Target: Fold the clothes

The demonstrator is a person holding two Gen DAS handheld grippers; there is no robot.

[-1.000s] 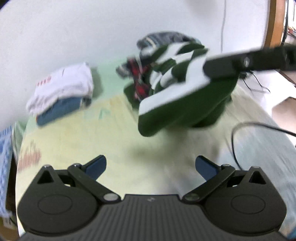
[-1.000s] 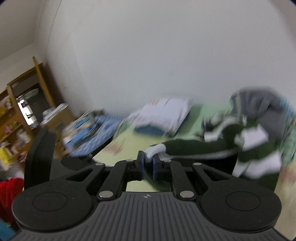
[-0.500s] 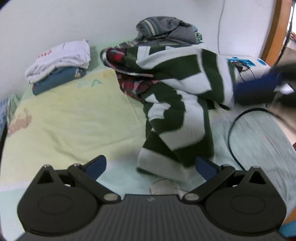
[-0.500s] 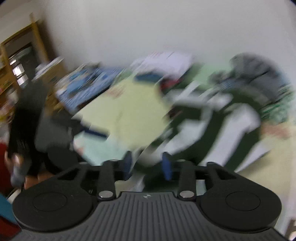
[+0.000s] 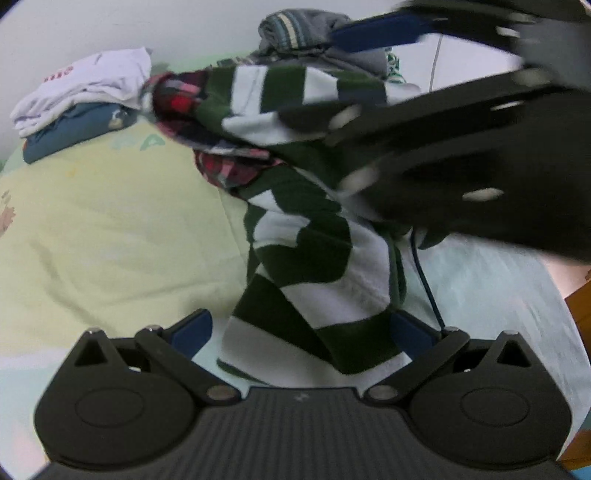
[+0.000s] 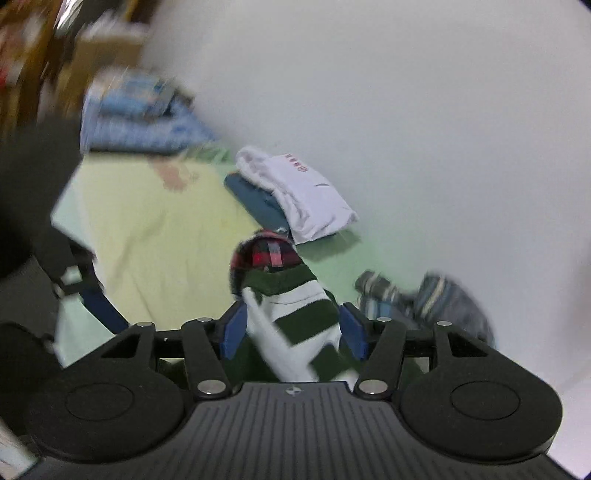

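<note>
The green-and-white striped sweater (image 5: 306, 236) lies crumpled in a long twisted rope on the bed (image 5: 110, 221), running from about 12 o'clock in the left wrist view down to the 6 o'clock edge, where its lower end sits between the wide-spread fingers of the left gripper (image 5: 301, 328) without being pinched. Its upper end drapes over a red plaid garment (image 5: 177, 92), so the two are tangled there. The right gripper (image 6: 293, 328) has its fingers partly apart with striped cloth bunched in the gap; the pads look clear of the fabric rather than clamped on it, though motion blur keeps this from being certain. In my judgement the sweater is being pulled free and laid out for folding, and doing that well means closing on a single edge such as a hem or shoulder seam, not a wad, and lifting so the plaid piece slips off instead of coming along. The open yellow stretch of bedsheet at 9 o'clock offers room to spread it flat. A dark cable (image 5: 424, 273) runs just beside the sweater at 3 o'clock and could snag. Further out, a folded stack, white top (image 5: 85, 88) over a blue garment (image 5: 74, 129), sits at 10 o'clock against the wall, and a grey heap of unfolded clothes (image 5: 314, 33) rests at 12 o'clock.
</note>
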